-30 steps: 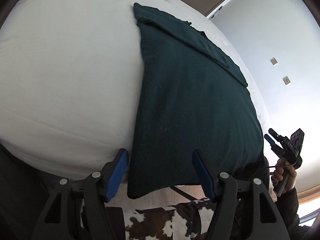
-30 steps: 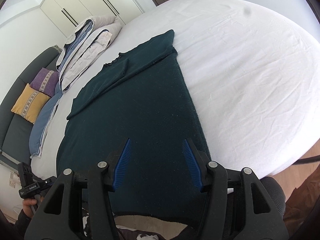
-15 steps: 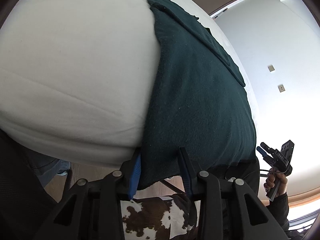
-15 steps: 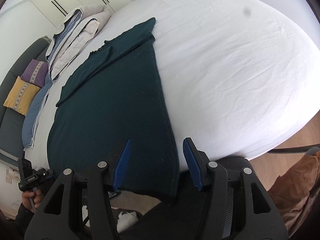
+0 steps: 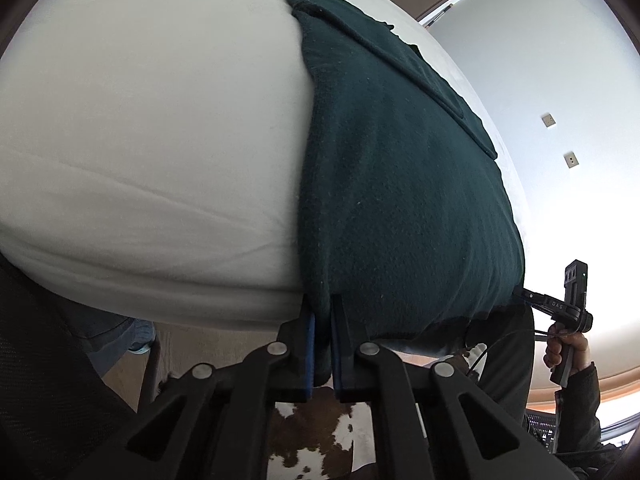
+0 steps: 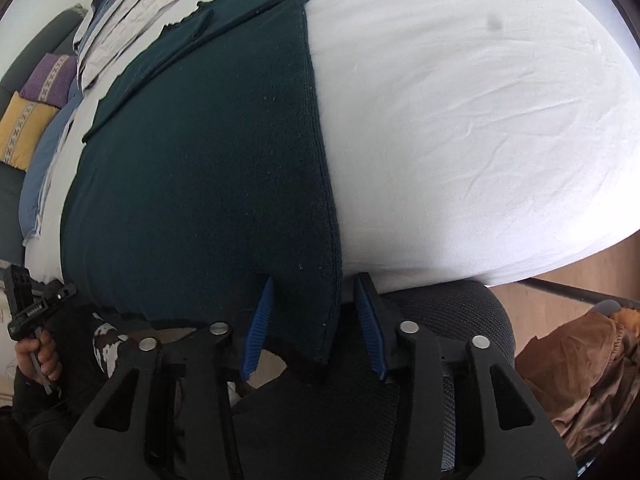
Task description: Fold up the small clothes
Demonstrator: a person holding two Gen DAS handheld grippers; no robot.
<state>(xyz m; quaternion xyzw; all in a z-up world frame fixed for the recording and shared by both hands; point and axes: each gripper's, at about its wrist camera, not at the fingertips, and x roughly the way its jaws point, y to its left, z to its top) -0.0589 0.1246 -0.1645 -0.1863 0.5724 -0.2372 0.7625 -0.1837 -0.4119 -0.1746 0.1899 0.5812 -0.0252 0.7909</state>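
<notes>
A dark green knitted garment (image 5: 400, 184) lies spread flat on a white-sheeted bed (image 5: 152, 140), its near hem hanging over the mattress edge toward the person holding the tools. The left gripper (image 5: 322, 320) has just been closing and now pinches the garment's near left corner between its blue pads, the jaws all but together. The right gripper (image 6: 314, 312) has also just been closing; its jaws stand at a moderate gap around the near right corner, the cloth between the blue pads (image 6: 258, 320) but not yet visibly pressed by both.

The step in hand appears to be taking both hem corners for a fold away from the person. To do it well, the right jaws should finish closing well onto the knit rather than at its very edge, so the loose weave does not slip out. Both corners should then rise together and travel level toward the far end, keeping the hem taut between them so no crease forms. The sleeve already folded across the far part (image 6: 200, 28) should stay undisturbed.

Readable writing is scarce: in the left wrist view, small pale letters on the black body of the right gripper (image 5: 558, 305) seem to read "DAS", though too small to be sure. A stack of folded pale linens (image 6: 132, 8) bears no visible label.
</notes>
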